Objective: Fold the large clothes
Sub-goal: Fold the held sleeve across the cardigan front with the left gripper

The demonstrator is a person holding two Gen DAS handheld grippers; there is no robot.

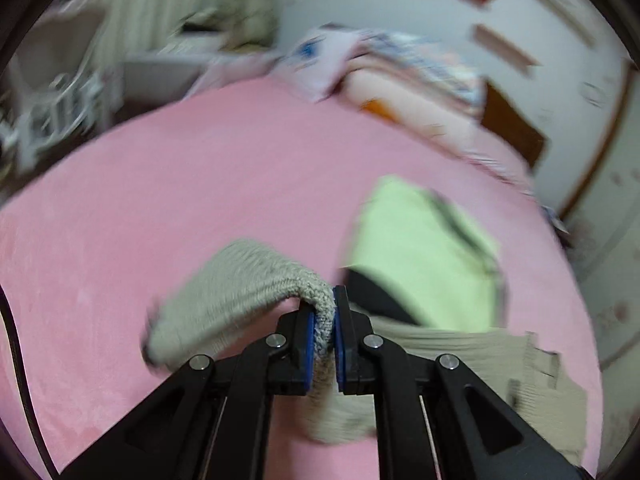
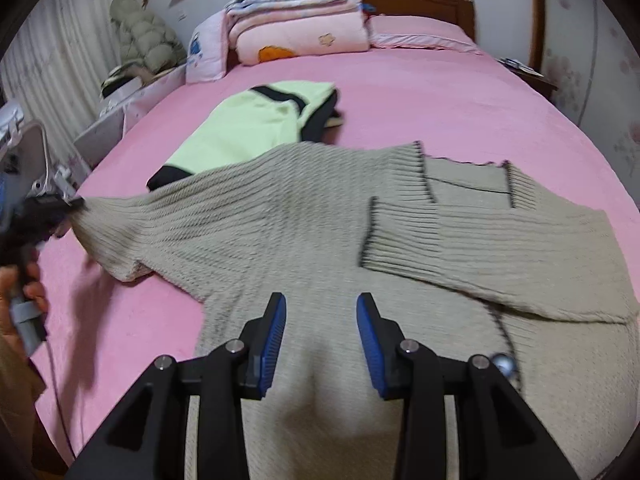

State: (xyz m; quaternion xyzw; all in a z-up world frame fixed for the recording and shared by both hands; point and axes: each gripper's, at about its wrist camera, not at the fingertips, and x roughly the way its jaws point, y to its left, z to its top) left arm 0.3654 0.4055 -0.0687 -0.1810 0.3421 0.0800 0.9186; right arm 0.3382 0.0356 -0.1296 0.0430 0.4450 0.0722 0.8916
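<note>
A large beige ribbed knit cardigan (image 2: 320, 232) lies spread on the pink bed (image 2: 420, 96). Its right sleeve is folded across the chest. My left gripper (image 1: 323, 320) is shut on the cuff of the left sleeve (image 1: 240, 292) and holds it lifted above the bed; it shows at the left edge of the right wrist view (image 2: 60, 204), with the sleeve stretched out to it. My right gripper (image 2: 321, 320) is open and empty, just above the cardigan's lower body. The left wrist view is blurred.
A folded light-green garment with black trim (image 2: 256, 120) lies beyond the cardigan. Folded quilts and a pillow (image 2: 300, 20) are stacked at the wooden headboard (image 2: 424, 0). A low cabinet (image 2: 120, 112) stands left of the bed, a curtain behind it.
</note>
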